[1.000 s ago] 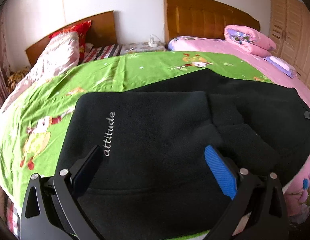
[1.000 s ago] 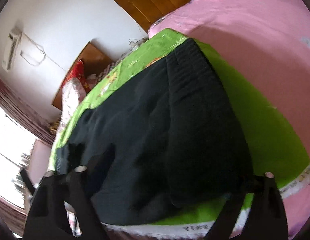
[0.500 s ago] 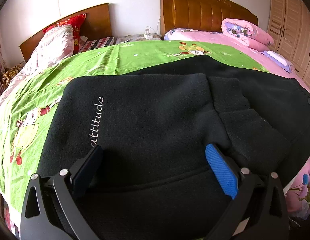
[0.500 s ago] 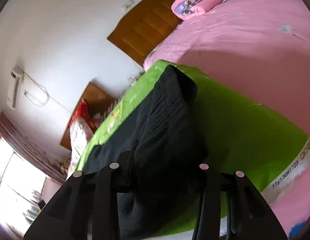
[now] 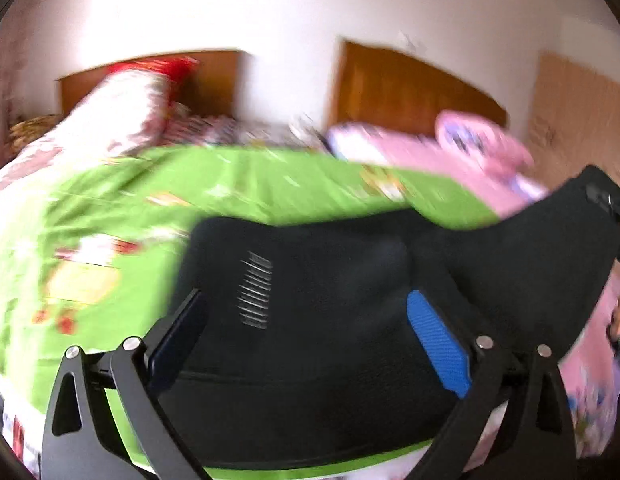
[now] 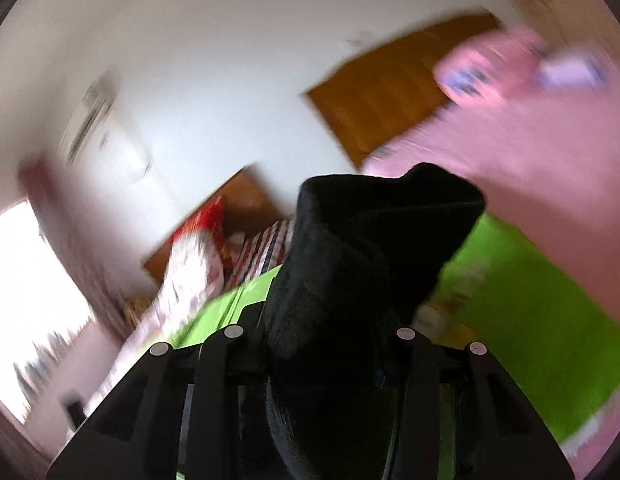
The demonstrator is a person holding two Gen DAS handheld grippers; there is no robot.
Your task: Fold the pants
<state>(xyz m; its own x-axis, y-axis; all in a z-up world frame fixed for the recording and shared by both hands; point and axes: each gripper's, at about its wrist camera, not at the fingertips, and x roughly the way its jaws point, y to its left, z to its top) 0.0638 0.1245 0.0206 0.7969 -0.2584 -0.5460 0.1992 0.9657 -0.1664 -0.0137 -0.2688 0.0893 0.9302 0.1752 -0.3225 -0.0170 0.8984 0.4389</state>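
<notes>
Black fleece is the material under inspection: the pants (image 5: 350,320) lie across the near part of the green bedsheet (image 5: 189,192), waist end to the left, with pale lettering (image 5: 255,294) on the upper layer.

Left side first. My left gripper (image 5: 310,336) sits over the waist end with its jaws standing wide. The fleece fills the space between the dark pad and the blue pad (image 5: 436,340), but the pads do not appear to press on it; I judge no grip here, though blur limits certainty.

Moving right. The cloth rises off the bed towards the far right edge of the left view, lifted into a curved sheet. My right gripper (image 6: 322,344) accounts for this: its jaws are drawn in about halfway and a thick bunch of the pants (image 6: 370,260) is clamped between them, standing up past the fingers and clear of the sheet.

Beyond lie two wooden headboards (image 5: 410,88) and a pink bedspread (image 6: 550,160) to the right.

Progress, as a judgement: the garment looks laid leg on leg, so the lengthwise fold seems done. The raised end has yet to be carried over to the waist and set down. Final smoothing remains outstanding.
</notes>
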